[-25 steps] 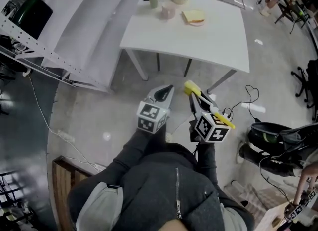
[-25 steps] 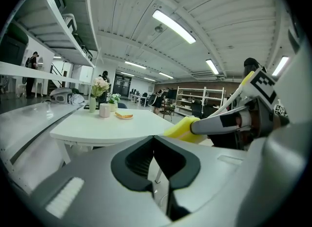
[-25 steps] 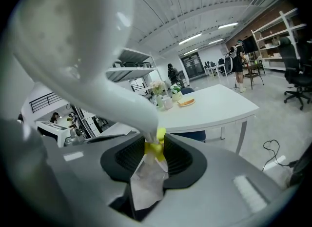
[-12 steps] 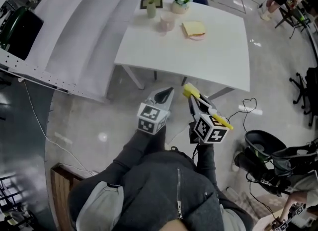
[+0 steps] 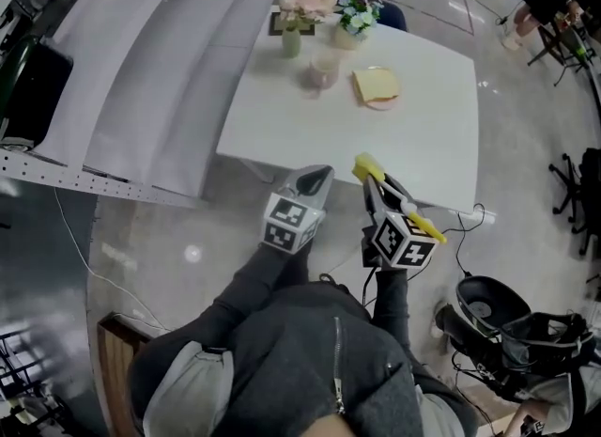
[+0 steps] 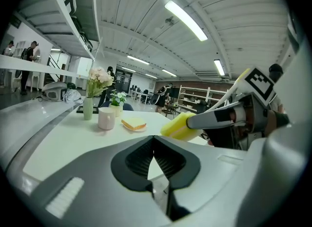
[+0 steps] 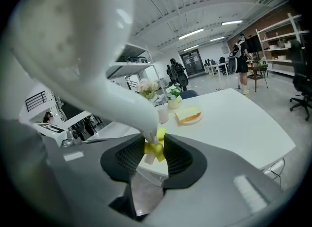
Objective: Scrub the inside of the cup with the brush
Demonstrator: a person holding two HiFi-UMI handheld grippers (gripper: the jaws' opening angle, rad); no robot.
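Our right gripper (image 7: 155, 148) clamps the brush (image 5: 364, 167) by its handle; the left gripper view shows its yellow head. Our left gripper (image 6: 154, 142) is closed, empty. The cup (image 5: 322, 70) stands on the table (image 5: 427, 134), well apart.

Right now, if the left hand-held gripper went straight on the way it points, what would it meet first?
Probably the bare top of the white table, short of the cup; the left hand-held gripper aims there, though depth is unclear.

Matt white table (image 5: 427, 148), glossy floor (image 5: 178, 233), foam-headed brush (image 5: 366, 169)
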